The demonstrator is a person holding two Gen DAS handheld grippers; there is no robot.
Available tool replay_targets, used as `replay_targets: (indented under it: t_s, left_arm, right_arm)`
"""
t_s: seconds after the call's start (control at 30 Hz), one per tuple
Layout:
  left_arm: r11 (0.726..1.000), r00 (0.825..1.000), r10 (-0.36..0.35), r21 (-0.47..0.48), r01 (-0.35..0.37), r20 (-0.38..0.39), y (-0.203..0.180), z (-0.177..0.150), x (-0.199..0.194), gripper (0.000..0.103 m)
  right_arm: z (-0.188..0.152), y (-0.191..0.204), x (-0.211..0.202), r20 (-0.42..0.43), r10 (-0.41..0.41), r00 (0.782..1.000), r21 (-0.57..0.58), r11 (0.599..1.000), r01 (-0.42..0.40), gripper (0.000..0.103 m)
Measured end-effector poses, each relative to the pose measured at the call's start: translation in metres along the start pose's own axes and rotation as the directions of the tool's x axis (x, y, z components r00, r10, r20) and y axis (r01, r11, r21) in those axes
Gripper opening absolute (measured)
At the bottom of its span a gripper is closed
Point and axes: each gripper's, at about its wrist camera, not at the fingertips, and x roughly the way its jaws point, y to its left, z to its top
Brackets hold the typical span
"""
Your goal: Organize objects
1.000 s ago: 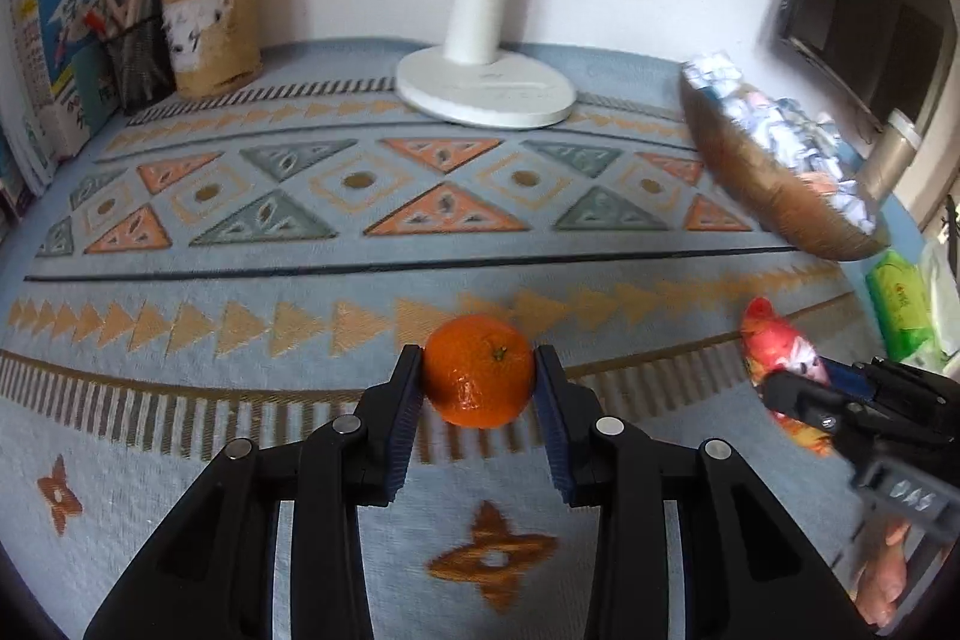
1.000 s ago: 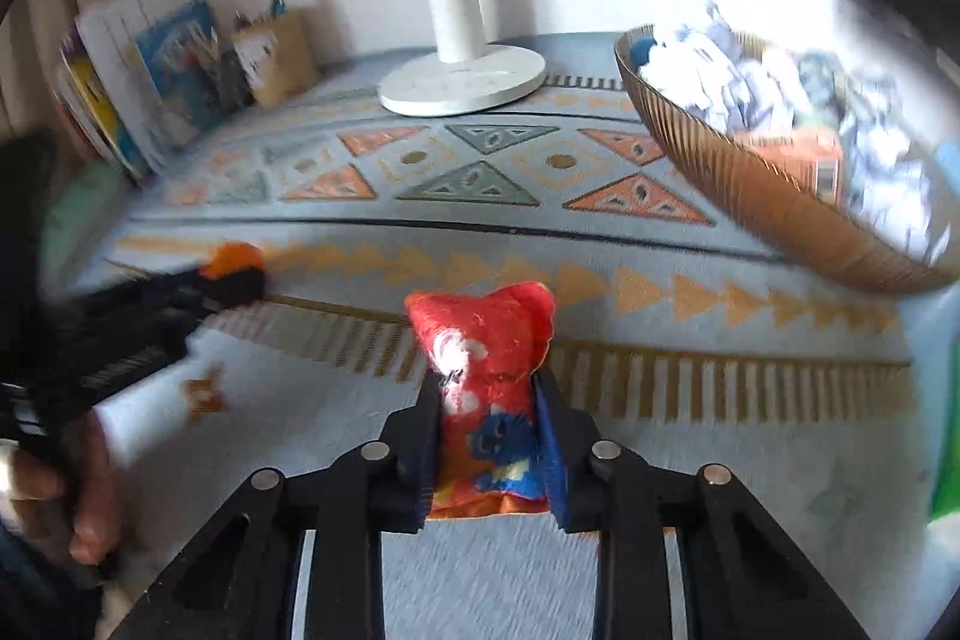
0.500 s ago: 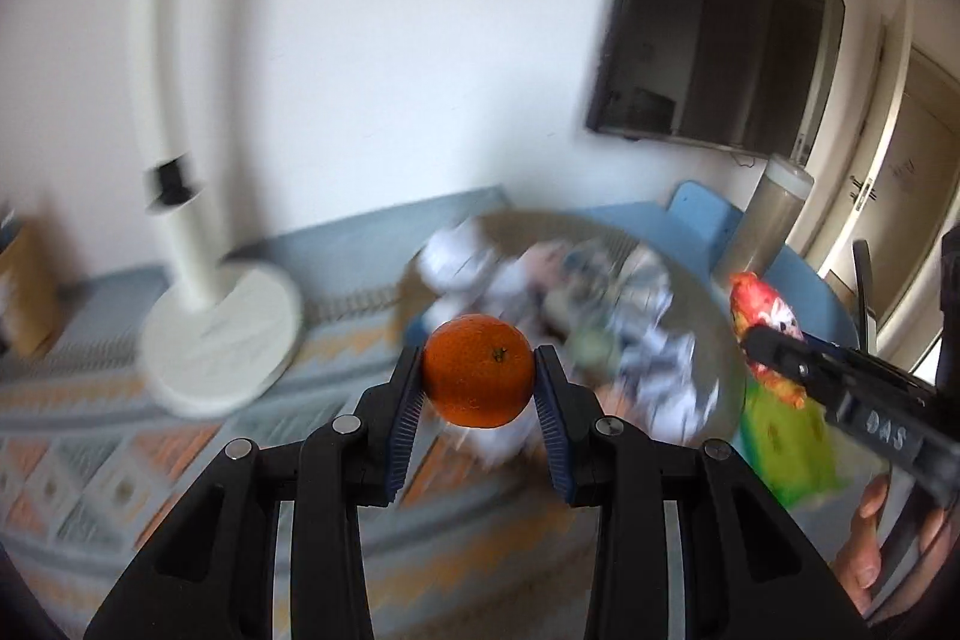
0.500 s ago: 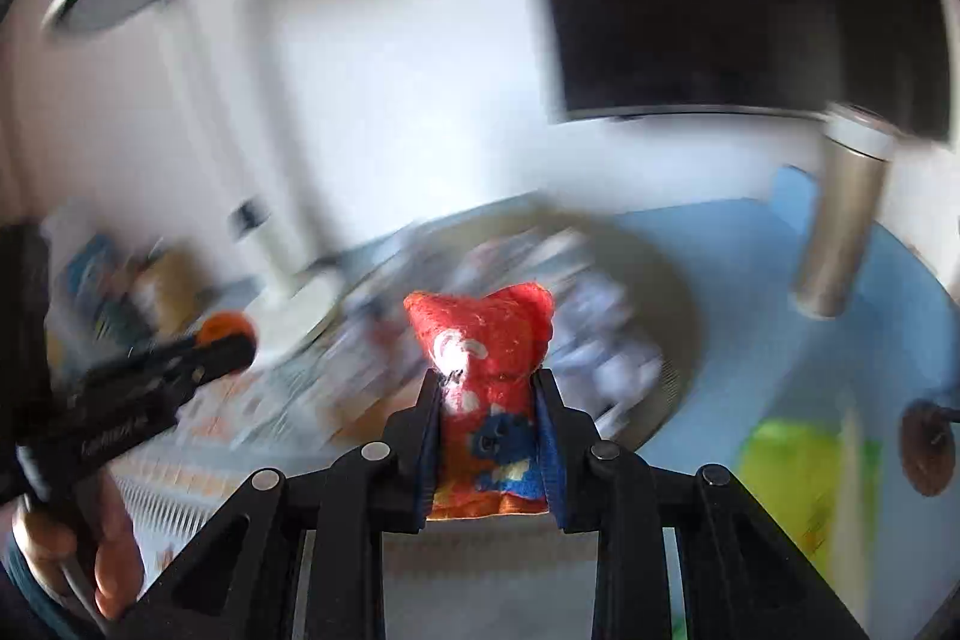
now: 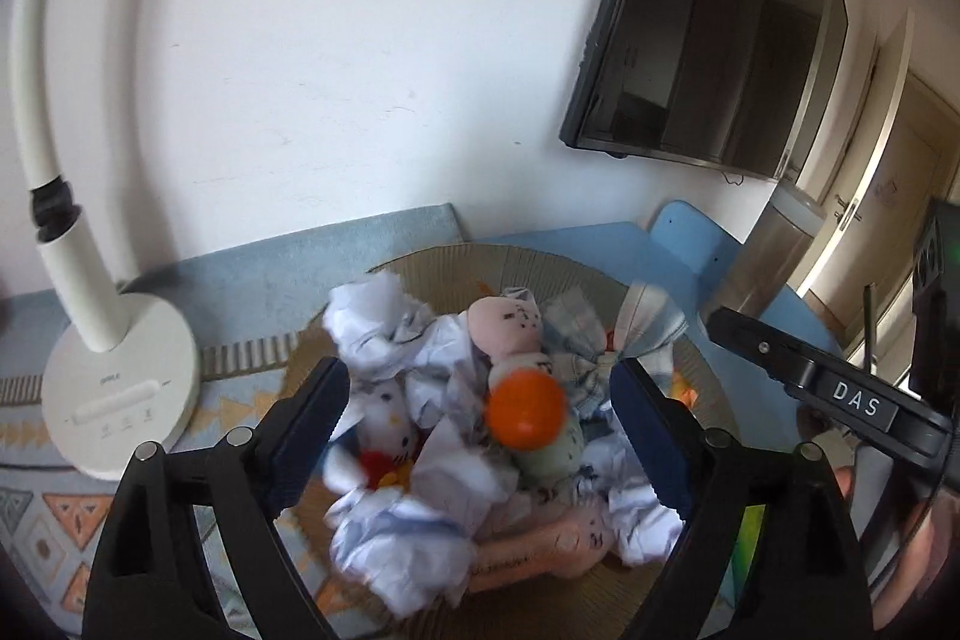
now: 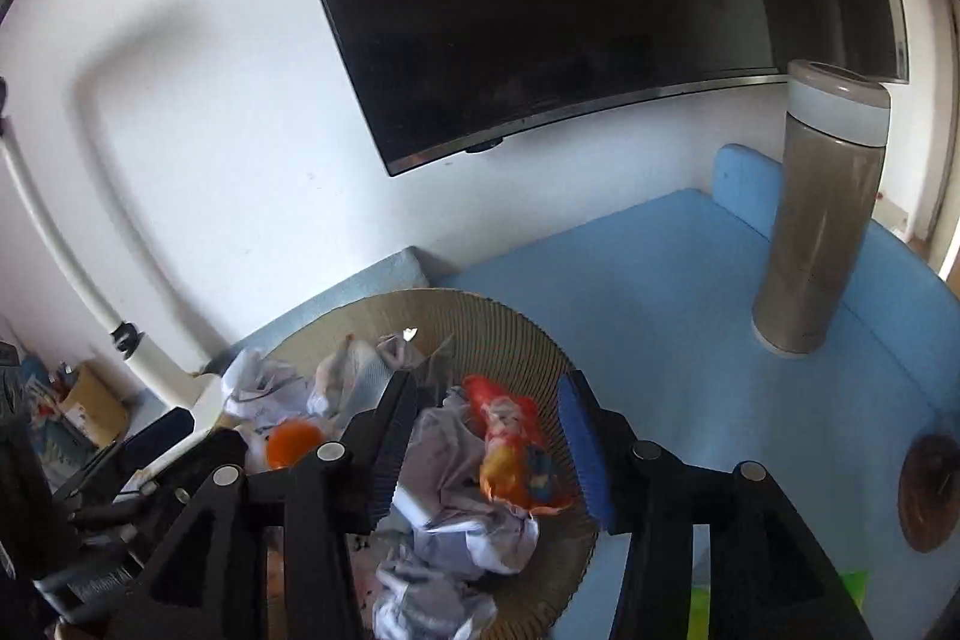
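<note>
My left gripper hangs over the woven basket with its jaws wide and still opening. The orange is blurred between them, touching neither pad, just above the crumpled paper and soft toys. My right gripper is over the same basket, its jaws opening. The red snack packet lies loose between them, tilted onto the paper, with a gap at the left pad. The orange also shows in the right wrist view beside the left gripper's fingers. The right gripper's finger reaches in from the right.
A white lamp base stands left of the basket on the patterned cloth. A tall grey flask stands on the blue surface to the right, below a wall screen. A round brown coaster lies at the far right.
Both grippers rose from the patterned cloth and swung over the basket. Both jaws have spread, letting go of the orange and the red packet, which now drop free.
</note>
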Motion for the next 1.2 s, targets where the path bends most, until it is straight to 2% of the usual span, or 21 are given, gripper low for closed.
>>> replay_targets:
  t_s: [0.17,0.37,0.47,0.53,0.6,0.67,0.77,0.9,1.0,1.1,1.13,1.2]
  left_arm:
    - [0.998,1.000,0.020,-0.061,-0.019,0.024,0.023,-0.011,-0.043,0.088]
    - [0.988,0.988,0.127,-0.101,-0.118,0.086,0.063,-0.039,-0.124,0.088]
    - [0.970,0.974,0.213,-0.138,-0.201,0.076,0.088,-0.061,-0.159,0.089]
    - [0.946,0.958,0.278,-0.190,-0.262,0.065,0.109,-0.082,-0.178,0.090]
    - [0.927,0.950,0.308,-0.237,-0.290,0.043,0.130,-0.105,-0.191,0.090]
    - [0.910,0.940,0.341,-0.257,-0.326,0.014,0.144,-0.123,-0.196,0.090]
    - [0.875,0.905,0.425,-0.245,-0.417,-0.022,0.162,-0.150,-0.198,0.090]
    - [0.849,0.881,0.463,-0.239,-0.471,-0.093,0.178,-0.177,-0.181,0.090]
    - [0.846,0.877,0.460,-0.234,-0.480,-0.139,0.182,-0.190,-0.169,0.090]
    - [0.837,0.856,0.487,-0.187,-0.514,-0.174,0.180,-0.191,-0.159,0.090]
    - [0.842,0.859,0.482,-0.178,-0.509,-0.175,0.179,-0.190,-0.157,0.090]
    - [0.842,0.853,0.480,-0.165,-0.514,-0.205,0.179,-0.193,-0.151,0.090]
  right_arm:
    - [-0.016,0.010,-0.026,-0.017,0.052,0.999,-0.005,0.999,-0.052,0.048]
    - [-0.050,0.073,-0.063,-0.060,0.130,0.990,-0.118,0.984,-0.137,0.049]
    - [-0.072,0.106,-0.074,-0.095,0.181,0.979,-0.170,0.966,-0.195,0.049]
    - [-0.093,0.132,-0.079,-0.121,0.195,0.973,-0.200,0.956,-0.216,0.049]
    - [-0.115,0.157,-0.080,-0.152,0.212,0.965,-0.222,0.944,-0.243,0.049]
    - [-0.133,0.177,-0.077,-0.182,0.216,0.959,-0.245,0.935,-0.257,0.049]
    - [-0.162,0.201,-0.066,-0.218,0.201,0.955,-0.270,0.928,-0.257,0.049]
    - [-0.197,0.220,-0.047,-0.216,0.143,0.966,-0.340,0.916,-0.212,0.049]
    - [-0.212,0.223,-0.030,-0.227,0.099,0.969,-0.368,0.912,-0.179,0.049]
    - [-0.219,0.221,-0.017,-0.254,0.081,0.964,-0.362,0.916,-0.173,0.049]
    - [-0.221,0.220,-0.013,-0.261,0.074,0.963,-0.359,0.918,-0.168,0.049]
    - [-0.220,0.219,-0.008,-0.269,0.052,0.962,-0.356,0.923,-0.149,0.049]
